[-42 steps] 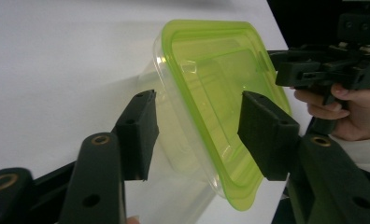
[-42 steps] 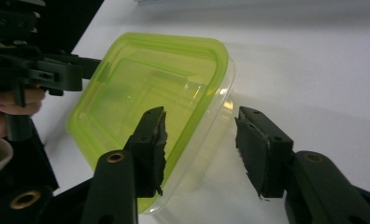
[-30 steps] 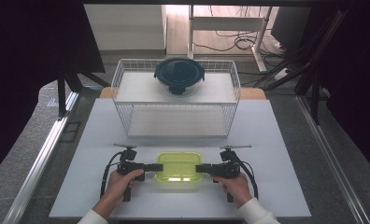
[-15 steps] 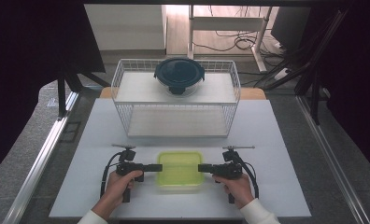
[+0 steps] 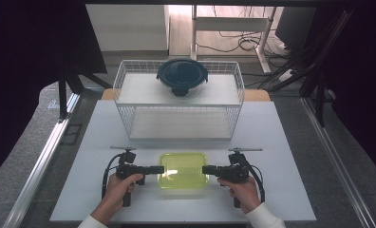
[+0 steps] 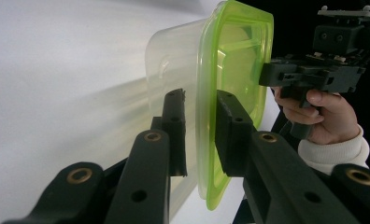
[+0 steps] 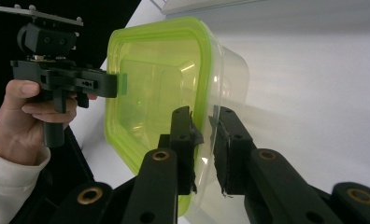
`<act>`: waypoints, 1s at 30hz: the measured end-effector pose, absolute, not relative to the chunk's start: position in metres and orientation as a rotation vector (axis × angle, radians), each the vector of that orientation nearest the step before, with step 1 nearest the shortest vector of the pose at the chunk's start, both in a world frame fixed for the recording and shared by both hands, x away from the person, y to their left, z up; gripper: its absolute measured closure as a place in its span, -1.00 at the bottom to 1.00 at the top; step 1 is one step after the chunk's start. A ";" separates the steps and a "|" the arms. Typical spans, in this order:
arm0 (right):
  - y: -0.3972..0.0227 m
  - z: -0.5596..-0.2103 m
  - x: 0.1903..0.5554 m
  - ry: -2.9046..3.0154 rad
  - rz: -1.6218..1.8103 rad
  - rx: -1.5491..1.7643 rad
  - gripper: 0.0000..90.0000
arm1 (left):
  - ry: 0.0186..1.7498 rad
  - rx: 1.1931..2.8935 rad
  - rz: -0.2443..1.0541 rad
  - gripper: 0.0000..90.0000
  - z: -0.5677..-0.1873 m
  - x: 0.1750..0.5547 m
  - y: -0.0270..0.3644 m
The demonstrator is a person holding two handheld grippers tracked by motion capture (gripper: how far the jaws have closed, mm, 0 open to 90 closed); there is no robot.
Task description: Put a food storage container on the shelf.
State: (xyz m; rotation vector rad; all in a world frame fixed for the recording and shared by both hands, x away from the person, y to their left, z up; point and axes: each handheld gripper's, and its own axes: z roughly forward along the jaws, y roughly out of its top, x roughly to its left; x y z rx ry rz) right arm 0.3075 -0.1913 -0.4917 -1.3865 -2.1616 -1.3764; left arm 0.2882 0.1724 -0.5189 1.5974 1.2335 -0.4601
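Note:
A clear rectangular container with a lime-green lid (image 5: 183, 170) sits on the white table (image 5: 105, 133) near its front edge. My left gripper (image 5: 161, 169) comes at it from the left and my right gripper (image 5: 205, 169) from the right, each held in a hand. In the left gripper view the jaws (image 6: 202, 126) straddle the lid rim (image 6: 230, 56), pads against it. The right gripper (image 7: 203, 135) pinches the opposite rim (image 7: 155, 84) the same way. Both pairs of jaws have just been closing on that rim.
A white wire basket (image 5: 179, 102) stands behind the container at mid-table. A dark round lidded bowl (image 5: 182, 76) rests on the basket's upper level. Bare table lies to either side of the hands.

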 end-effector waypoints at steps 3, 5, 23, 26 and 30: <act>-0.192 -0.488 0.306 -2.169 -1.386 -1.377 0.73 | 1.224 1.595 -0.453 0.69 -0.515 0.287 0.172; -0.192 -0.485 0.305 -2.173 -1.398 -1.374 0.73 | 1.220 1.596 -0.446 0.69 -0.512 0.286 0.173; -0.191 -0.456 0.305 -2.232 -1.488 -1.309 0.73 | 1.162 1.598 -0.367 0.69 -0.481 0.284 0.174; -0.190 -0.448 0.309 -2.243 -1.502 -1.301 0.73 | 1.159 1.594 -0.361 0.69 -0.475 0.289 0.175; -0.189 -0.443 0.314 -2.246 -1.506 -1.291 0.73 | 1.155 1.591 -0.358 0.69 -0.470 0.293 0.177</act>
